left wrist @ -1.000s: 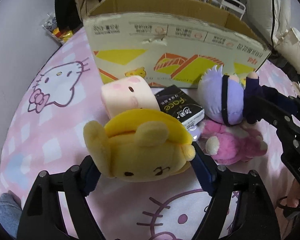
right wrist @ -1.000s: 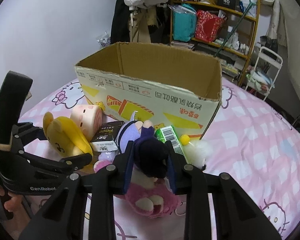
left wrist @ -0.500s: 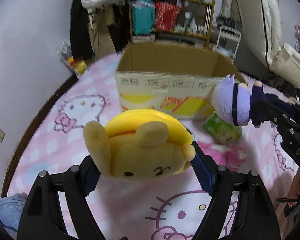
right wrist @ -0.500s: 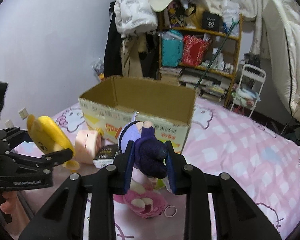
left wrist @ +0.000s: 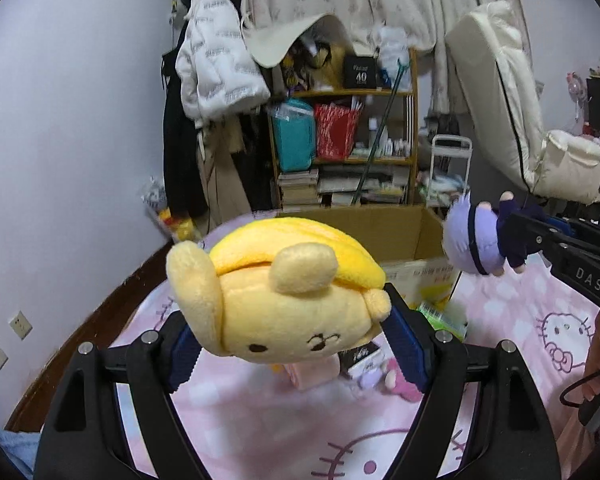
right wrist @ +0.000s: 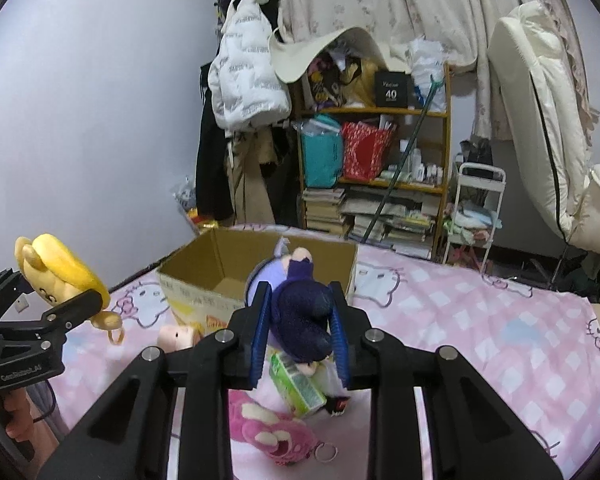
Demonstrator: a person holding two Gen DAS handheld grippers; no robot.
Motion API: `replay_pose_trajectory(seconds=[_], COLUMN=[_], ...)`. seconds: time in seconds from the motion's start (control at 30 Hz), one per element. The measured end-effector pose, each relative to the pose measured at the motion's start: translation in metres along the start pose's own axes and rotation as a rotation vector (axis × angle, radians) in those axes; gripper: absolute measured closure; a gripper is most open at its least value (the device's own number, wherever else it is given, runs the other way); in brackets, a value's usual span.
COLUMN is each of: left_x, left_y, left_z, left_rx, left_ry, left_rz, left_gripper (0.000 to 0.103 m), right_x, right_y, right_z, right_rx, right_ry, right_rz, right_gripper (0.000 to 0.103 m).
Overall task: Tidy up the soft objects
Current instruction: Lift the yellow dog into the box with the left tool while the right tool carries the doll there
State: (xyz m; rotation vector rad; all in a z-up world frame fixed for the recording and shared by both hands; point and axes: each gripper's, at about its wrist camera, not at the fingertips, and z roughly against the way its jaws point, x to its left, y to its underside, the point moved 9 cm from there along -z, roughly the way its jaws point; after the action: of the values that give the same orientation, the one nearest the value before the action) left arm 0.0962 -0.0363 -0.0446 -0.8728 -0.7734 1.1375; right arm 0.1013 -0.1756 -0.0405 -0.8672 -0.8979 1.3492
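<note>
My left gripper [left wrist: 288, 344] is shut on a yellow dog plush [left wrist: 284, 292] and holds it in the air; it also shows in the right wrist view [right wrist: 60, 268]. My right gripper [right wrist: 300, 336] is shut on a purple-haired doll in dark clothes [right wrist: 296, 312], seen in the left wrist view [left wrist: 480, 240] too. Both are held high in front of an open cardboard box [right wrist: 204, 272] on the pink bed [right wrist: 480, 332]. A pink bear plush [right wrist: 272, 428], a pink roll plush [right wrist: 176, 336] and a green pack [right wrist: 296, 384] lie on the bed below.
A black packet [left wrist: 360, 356] lies by the pink roll plush. A cluttered wooden shelf [right wrist: 380, 184], hanging coats [right wrist: 244, 92] and a white cart [right wrist: 476, 208] stand beyond the bed. A folded mattress [right wrist: 540, 120] leans at the right.
Both grippers have risen well above the bed with their plush toys. The box and the items on the bed now sit lower and farther away in both views.
</note>
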Motion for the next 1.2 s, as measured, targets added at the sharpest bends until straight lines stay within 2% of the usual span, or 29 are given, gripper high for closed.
replay_pose_trajectory(seconds=[0.1,0.27,0.53,0.8,0.97,1.2], left_x=[0.001,-0.001,0.0,0.002,0.0,0.002], left_y=[-0.015,-0.037,-0.073,-0.106,-0.106,-0.083], left_z=[0.005,0.003,0.002,-0.016,-0.042,-0.081], left_rx=[-0.05,-0.103,-0.201,-0.23,-0.188,-0.106], left_ry=[-0.01,-0.048,-0.03,-0.04,-0.011,0.01], left_rz=[0.007,-0.016,0.023,-0.004,0.007,0.044], left_gripper=[0.023,0.023,0.023,0.023,0.023,0.023], right_x=[-0.003,0.002,0.0,-0.002,-0.008,-0.009], right_y=[-0.011,-0.026,-0.054,-0.079,-0.081,-0.055], right_z=[0.001,-0.004,-0.014,-0.035,-0.053,-0.086], right_rx=[-0.034,-0.064,-0.107,-0.132,-0.12,-0.05], right_ry=[0.027,0.024,0.025,0.024,0.004,-0.016], right_rz=[0.007,0.048,0.052,0.057,0.019,-0.003], right_gripper=[0.075,0.076,0.076,0.076,0.076,0.076])
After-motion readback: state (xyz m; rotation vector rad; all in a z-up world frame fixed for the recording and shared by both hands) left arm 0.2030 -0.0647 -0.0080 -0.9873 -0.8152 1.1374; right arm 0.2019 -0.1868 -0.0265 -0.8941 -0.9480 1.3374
